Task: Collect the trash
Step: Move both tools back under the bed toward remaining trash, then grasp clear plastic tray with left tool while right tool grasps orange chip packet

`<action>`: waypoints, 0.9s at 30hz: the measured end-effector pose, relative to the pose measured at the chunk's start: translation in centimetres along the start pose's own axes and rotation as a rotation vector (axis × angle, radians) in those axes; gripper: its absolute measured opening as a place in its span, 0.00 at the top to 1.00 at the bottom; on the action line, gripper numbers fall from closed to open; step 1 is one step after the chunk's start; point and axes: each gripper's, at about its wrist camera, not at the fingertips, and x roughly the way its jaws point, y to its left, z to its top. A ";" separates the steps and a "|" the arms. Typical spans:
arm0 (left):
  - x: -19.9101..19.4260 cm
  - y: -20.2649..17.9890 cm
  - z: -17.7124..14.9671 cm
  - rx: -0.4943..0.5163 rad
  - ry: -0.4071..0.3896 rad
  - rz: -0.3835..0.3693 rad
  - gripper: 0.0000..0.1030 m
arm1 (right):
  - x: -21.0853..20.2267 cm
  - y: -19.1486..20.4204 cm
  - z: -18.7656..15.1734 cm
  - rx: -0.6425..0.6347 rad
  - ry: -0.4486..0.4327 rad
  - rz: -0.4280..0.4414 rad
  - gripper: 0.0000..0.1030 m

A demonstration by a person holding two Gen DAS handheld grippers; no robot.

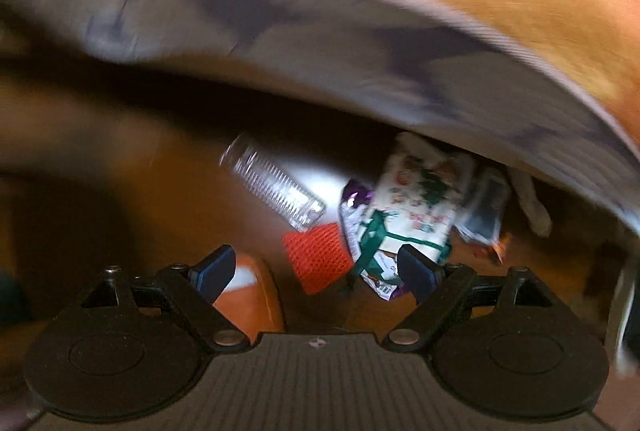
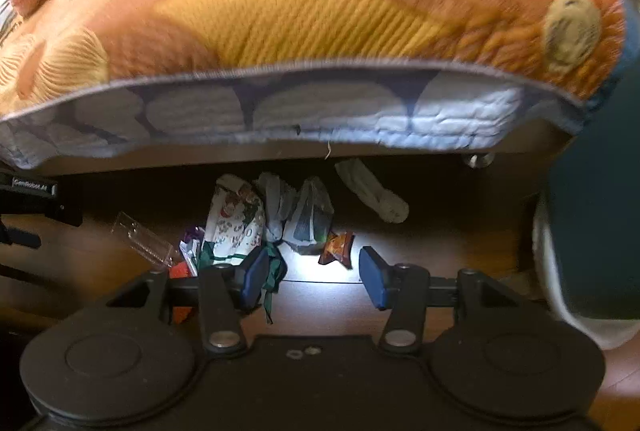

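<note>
Two tools, left tool (image 1: 316, 269) and right tool (image 2: 312, 277), hang spread and empty. Clear bottle (image 1: 272, 187) and printed wrapper (image 2: 234, 219) lie on the floor (image 2: 320, 271) at the bed (image 2: 320, 11) edge.

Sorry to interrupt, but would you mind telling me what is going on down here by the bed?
A person holds a tool in each hand over litter on the wooden floor at the edge of a bed with an orange quilt. Both the left tool and the right tool are open and hold nothing. On the floor lie a clear plastic bottle, a printed wrapper with green ribbon, a crumpled plastic bag, an orange snack wrapper and a white sock. Nothing is picked up yet.
</note>
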 end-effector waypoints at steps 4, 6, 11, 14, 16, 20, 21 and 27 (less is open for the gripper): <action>4.2 1.7 0.9 -0.214 0.065 0.044 0.14 | 4.0 -1.6 0.5 0.041 0.042 -0.009 0.51; 6.1 2.2 1.1 -0.290 0.097 0.046 0.14 | 6.1 -2.5 0.6 0.063 0.067 -0.015 0.51; 11.2 3.6 1.5 -0.467 0.165 0.039 0.14 | 11.5 -4.4 0.7 0.096 0.128 -0.005 0.51; 14.2 4.4 1.8 -0.559 0.198 0.012 0.14 | 14.0 -4.2 0.1 0.062 0.154 0.010 0.51; 15.8 4.2 2.5 -0.583 0.206 0.025 0.14 | 15.6 -4.1 -0.2 0.026 0.177 0.014 0.51; 19.1 4.6 3.4 -0.621 0.206 0.035 0.14 | 18.6 -4.9 -0.6 0.061 0.201 0.016 0.51; 19.7 4.7 3.6 -0.628 0.207 0.038 0.14 | 19.4 -5.1 -0.6 0.080 0.204 0.014 0.51; 23.1 4.6 4.4 -0.626 0.221 0.089 0.14 | 23.7 -5.8 -0.8 0.103 0.242 0.009 0.51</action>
